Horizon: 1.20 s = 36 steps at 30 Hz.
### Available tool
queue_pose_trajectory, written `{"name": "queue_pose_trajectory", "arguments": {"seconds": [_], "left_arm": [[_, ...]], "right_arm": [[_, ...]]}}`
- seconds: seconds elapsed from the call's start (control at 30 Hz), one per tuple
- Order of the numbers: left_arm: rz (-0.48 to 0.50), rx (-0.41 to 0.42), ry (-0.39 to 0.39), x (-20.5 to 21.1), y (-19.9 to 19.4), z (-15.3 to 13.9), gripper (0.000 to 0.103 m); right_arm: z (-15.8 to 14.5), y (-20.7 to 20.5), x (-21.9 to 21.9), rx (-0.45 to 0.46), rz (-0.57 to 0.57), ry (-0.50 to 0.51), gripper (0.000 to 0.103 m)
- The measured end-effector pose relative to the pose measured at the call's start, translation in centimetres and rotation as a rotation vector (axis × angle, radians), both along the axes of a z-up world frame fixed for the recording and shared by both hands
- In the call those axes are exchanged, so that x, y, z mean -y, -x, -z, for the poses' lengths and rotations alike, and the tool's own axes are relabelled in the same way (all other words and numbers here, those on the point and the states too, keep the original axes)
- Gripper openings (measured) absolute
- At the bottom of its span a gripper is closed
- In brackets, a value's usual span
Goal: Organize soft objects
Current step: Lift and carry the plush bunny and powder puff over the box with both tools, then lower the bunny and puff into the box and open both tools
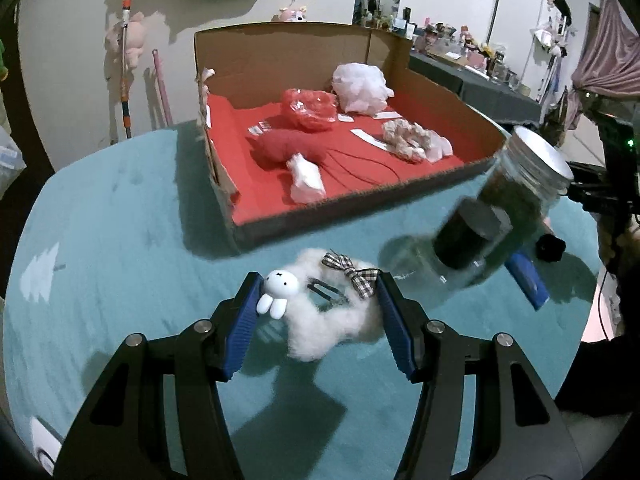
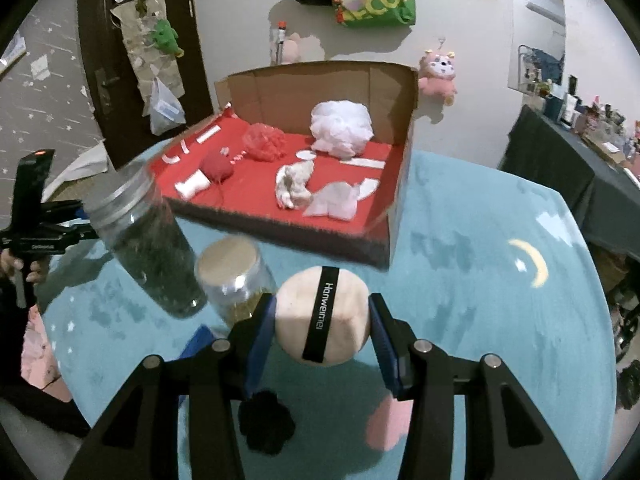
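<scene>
Fluffy white hair clip (image 1: 332, 312) on teal tabletop (image 1: 120, 240), between my spread left fingers (image 1: 316, 304), not yet pinched. Right fingers (image 2: 322, 314) flank cream puff (image 2: 322, 316); contact unclear. Cardboard box (image 1: 400, 196) far, holding sorted softs, probably next destination.

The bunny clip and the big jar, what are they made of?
The bunny clip looks like fluffy white fleece with a smooth, shiny plastic bunny and a checked fabric bow. The big jar looks like clear glass or plastic, see-through, with a dull metal-looking lid.
</scene>
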<state>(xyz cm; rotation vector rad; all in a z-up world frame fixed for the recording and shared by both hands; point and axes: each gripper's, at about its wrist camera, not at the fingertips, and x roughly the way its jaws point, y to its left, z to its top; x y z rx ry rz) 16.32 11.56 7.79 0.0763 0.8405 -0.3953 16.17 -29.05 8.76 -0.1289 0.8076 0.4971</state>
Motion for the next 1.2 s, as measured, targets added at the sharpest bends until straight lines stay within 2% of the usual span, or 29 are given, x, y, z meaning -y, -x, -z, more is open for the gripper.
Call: {"name": "queue_pose_trajectory", "arguments": {"seconds": [0.37, 0.63, 0.8, 0.9, 1.07, 1.2], "left_arm": [[0.080, 0.013, -0.017, 0.3, -4.3, -2.7, 0.056], [0.205, -0.011, -0.043, 5.9, -9.4, -4.7, 0.056], [0.249, -0.071, -0.081, 10.3, -12.8, -4.1, 0.056], [0.264, -0.100, -0.137, 12.7, -14.7, -2.9, 0.056], [0.254, -0.151, -0.203, 14.5, -17.3, -0.8, 0.056], [0.236, -0.176, -0.221, 15.0, -19.2, 0.0, 0.056]], "right_arm": [[-1.6, -4.6, -2.4, -0.039, -0.103, -0.011, 0.049], [-2.4, -10.0, -5.7, -0.064, -0.125, 0.030, 0.049], [-1.7, -14.1, -7.6, -0.096, -0.082, 0.100, 0.049], [-1.2, -16.3, -8.5, -0.118, -0.047, 0.140, 0.049], [0.0, -19.6, -9.4, -0.169, 0.014, 0.192, 0.049], [0.8, -21.6, -10.1, -0.214, 0.043, 0.226, 0.049]]}}
